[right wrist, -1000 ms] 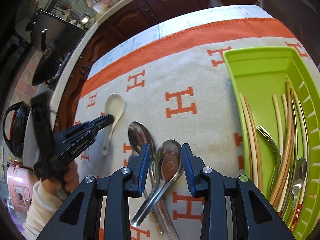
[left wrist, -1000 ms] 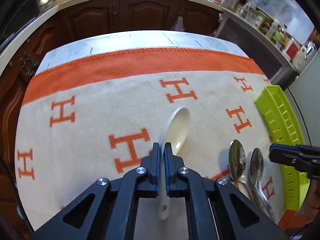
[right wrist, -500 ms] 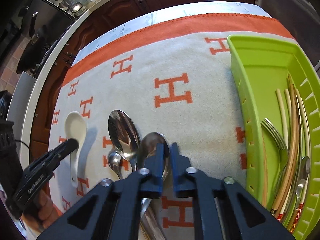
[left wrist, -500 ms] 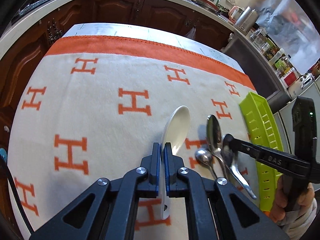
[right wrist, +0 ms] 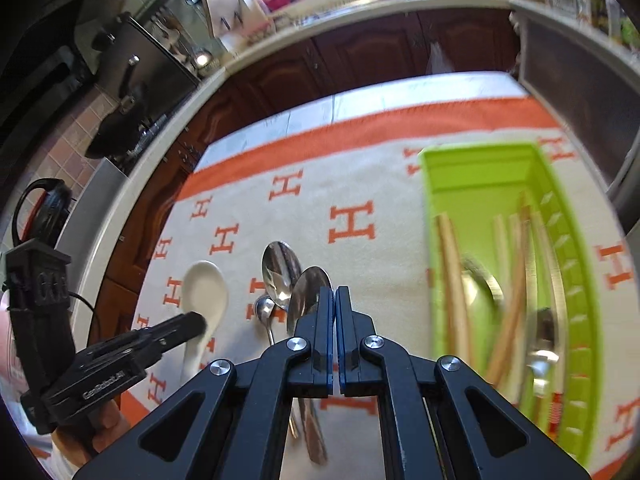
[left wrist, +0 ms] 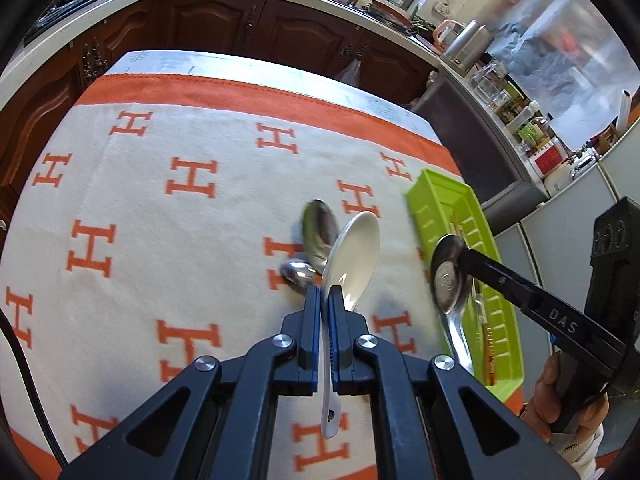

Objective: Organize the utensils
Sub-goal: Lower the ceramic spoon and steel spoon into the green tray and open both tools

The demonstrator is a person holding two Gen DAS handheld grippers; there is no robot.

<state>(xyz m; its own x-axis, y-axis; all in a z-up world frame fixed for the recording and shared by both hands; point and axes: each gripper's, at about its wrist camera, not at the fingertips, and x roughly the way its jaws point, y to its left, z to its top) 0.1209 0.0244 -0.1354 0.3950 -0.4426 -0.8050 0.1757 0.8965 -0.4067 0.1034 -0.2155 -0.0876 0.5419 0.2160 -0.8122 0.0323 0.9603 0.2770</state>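
My left gripper (left wrist: 325, 294) is shut on a white ceramic spoon (left wrist: 354, 250) and holds it above the cloth; it also shows in the right wrist view (right wrist: 204, 292). My right gripper (right wrist: 334, 294) is shut on a metal spoon (right wrist: 310, 294), lifted off the cloth; in the left wrist view that spoon (left wrist: 450, 280) hangs beside the green tray (left wrist: 502, 320). Two more metal spoons, a large one (right wrist: 280, 272) and a small one (right wrist: 264, 308), lie on the cloth. The green tray (right wrist: 480, 160) holds chopsticks (right wrist: 452, 272) and cutlery.
An orange-and-cream cloth with H marks (left wrist: 160, 216) covers the table. Dark wooden cabinets (left wrist: 224, 28) and a counter stand behind it. A stove with a pan (right wrist: 128, 120) is at the left.
Both grippers have lifted their spoons off the cloth and moved right, toward the green tray. The right gripper closed on its spoon a second ago.
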